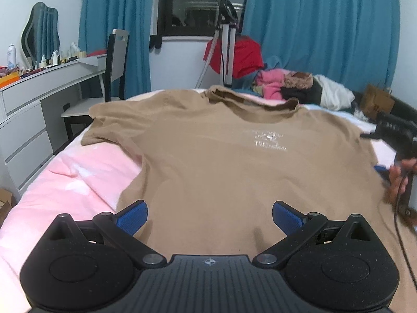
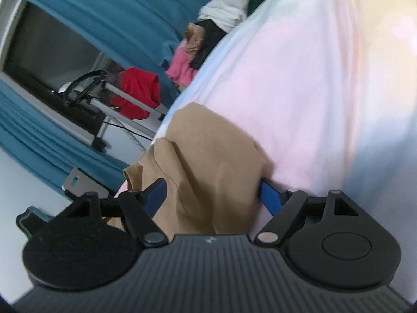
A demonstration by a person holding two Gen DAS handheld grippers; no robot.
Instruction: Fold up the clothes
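A tan T-shirt with a small white print lies flat, front up, on a pink bed cover, collar at the far side. My left gripper is open just above the shirt's near hem, with cloth under both blue pads. At the shirt's right edge a person's hand holds the black right tool. In the rolled right wrist view, my right gripper is open wide around the shirt's bunched sleeve. The sleeve cloth fills the gap and covers part of the right pad.
A heap of pink, brown, black and white clothes lies at the bed's far side. Behind it are a tripod draped with a red garment, and blue curtains. A white dresser and a chair stand left of the bed.
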